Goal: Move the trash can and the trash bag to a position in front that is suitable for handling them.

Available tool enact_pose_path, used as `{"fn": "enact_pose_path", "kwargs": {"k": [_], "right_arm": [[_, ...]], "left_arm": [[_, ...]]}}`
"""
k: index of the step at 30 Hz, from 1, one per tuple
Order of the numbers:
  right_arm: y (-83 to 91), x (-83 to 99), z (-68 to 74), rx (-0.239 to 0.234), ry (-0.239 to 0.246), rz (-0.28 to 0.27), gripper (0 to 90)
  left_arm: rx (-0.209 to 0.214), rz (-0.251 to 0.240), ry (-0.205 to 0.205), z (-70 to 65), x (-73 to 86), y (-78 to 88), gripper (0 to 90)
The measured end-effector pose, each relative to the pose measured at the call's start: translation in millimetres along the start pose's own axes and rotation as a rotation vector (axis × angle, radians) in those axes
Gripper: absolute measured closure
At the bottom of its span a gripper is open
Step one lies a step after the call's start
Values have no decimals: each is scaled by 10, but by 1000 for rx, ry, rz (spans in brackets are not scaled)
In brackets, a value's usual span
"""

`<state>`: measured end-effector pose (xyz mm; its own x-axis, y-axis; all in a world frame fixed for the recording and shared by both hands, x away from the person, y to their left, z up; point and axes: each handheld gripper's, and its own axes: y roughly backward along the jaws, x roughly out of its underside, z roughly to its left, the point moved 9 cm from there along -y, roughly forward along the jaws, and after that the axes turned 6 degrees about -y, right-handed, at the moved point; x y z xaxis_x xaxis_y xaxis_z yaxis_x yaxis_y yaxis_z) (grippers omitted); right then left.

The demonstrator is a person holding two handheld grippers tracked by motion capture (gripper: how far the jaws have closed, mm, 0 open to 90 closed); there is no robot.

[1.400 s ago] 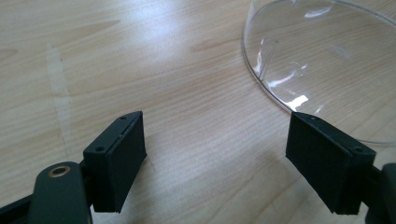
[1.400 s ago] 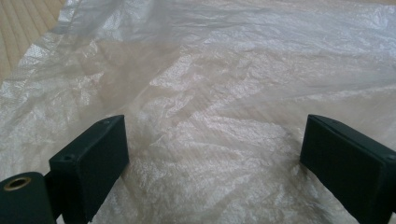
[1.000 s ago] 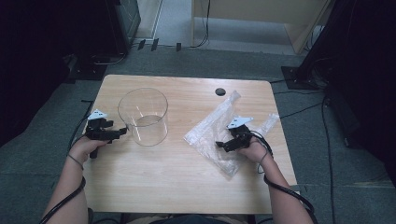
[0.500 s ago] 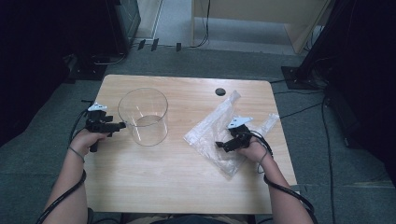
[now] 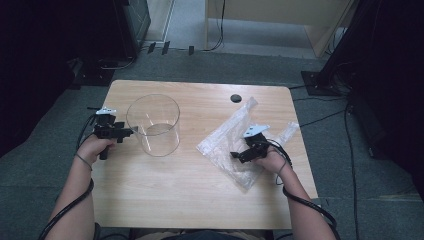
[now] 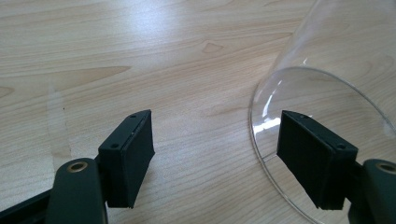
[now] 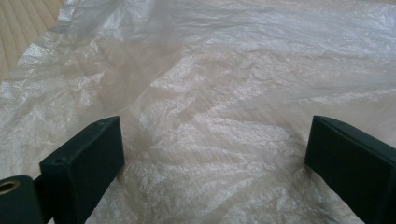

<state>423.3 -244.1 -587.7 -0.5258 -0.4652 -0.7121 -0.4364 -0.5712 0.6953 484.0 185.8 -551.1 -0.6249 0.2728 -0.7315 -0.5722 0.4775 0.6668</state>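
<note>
Standing on the wooden table (image 5: 200, 200), the clear glass container (image 5: 153, 124) is upright, a little to 10 o'clock from the table's middle. The left gripper (image 5: 128, 132) is at the container's 9 o'clock side, held level and pointing at its wall. Its jaws have just been closing a little, but they are released and wide apart. In the left gripper view the curved rim of the container (image 6: 322, 140) is between the two pads; the right pad (image 6: 314, 157) is just beside the glass, or maybe on it, I cannot tell which, and the left pad (image 6: 133, 156) is well apart from it, over bare wood. So the container is not grasped.

The crumpled transparent plastic bag (image 5: 227, 142) lies flat at about 3 o'clock from the table's middle, and it stretches from 1 o'clock to 5 o'clock. The right gripper (image 5: 235, 156) is over the bag's lower part. In the right gripper view its jaws are released, wide apart, and the wrinkled film (image 7: 219, 116) lies under and between them without being pinched. A small black round hole (image 5: 235, 98) is near the far edge of the table, at 12 o'clock from the bag.
</note>
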Motion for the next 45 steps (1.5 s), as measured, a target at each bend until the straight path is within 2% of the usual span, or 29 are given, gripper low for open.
{"fn": "enact_pose_path", "kwargs": {"k": [7,16,22,29,32,36,39,42,45], "right_arm": [[-5,4,10,-3,0,1,27],[10,3,-8,-8,-18,9,27],[9,-9,-16,-5,-36,10,28],[2,0,-15,6,-6,15,28],[-3,-6,-27,14,-16,11,28],[-21,-21,-44,25,-21,1,28],[-24,-22,-45,26,-21,-3,27],[-11,-10,-59,17,-15,-3,28],[5,-1,-102,29,-26,-5,28]], "left_arm": [[26,-7,-6,-63,12,6,270],[54,3,-43,-173,0,-15,270],[101,9,-58,-286,-19,-25,270],[132,15,-87,-412,-48,-53,271],[129,19,-88,-442,-71,-85,268],[99,21,-79,-433,-129,-147,268],[97,10,-62,-417,-175,-180,267],[93,1,-69,-404,-199,-201,267],[90,-14,-69,-391,-236,-225,268]]}}
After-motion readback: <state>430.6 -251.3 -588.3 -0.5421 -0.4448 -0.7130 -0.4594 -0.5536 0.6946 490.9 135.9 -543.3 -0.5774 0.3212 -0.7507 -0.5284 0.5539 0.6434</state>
